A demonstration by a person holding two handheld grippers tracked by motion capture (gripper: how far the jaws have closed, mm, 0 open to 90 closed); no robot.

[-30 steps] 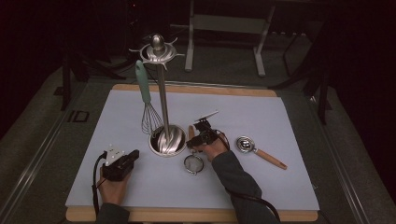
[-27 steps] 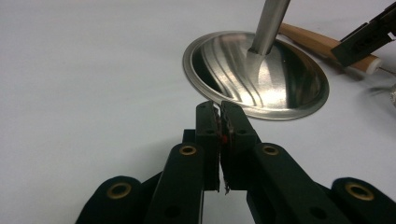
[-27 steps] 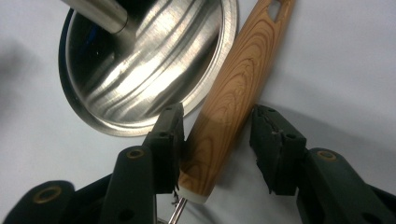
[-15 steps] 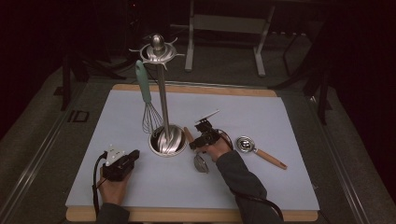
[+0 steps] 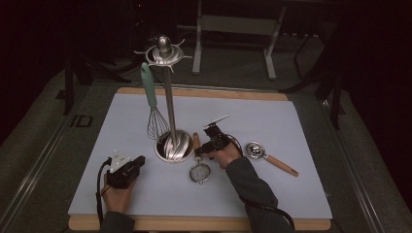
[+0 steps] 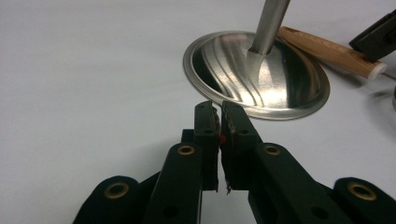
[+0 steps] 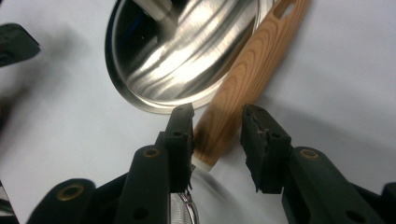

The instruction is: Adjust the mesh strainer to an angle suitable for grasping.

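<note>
On the left, the left gripper [image 5: 127, 171] rests on the pale mat [image 5: 301, 126] in the person's left hand. Its jaws are almost shut, with only a thin crack between them, and nothing is in them. It points at the shiny round base [image 6: 261, 77] of the metal stand [image 5: 168, 104]. A whisk [image 5: 153, 104] with a green handle hangs from the top of the stand.

Just right of the base lies a small strainer [image 5: 199, 171] with a wooden handle [image 7: 247, 79]. The handle touches the rim of the base. The right gripper [image 7: 215, 128] has its jaws around the low end of that handle. The jaws have just been closing. One jaw touches the wood, and the other has a gap beside it, so the handle is not squeezed.

Farther right, a metal scoop [image 5: 269, 158] with a wooden handle lies on the mat.
</note>
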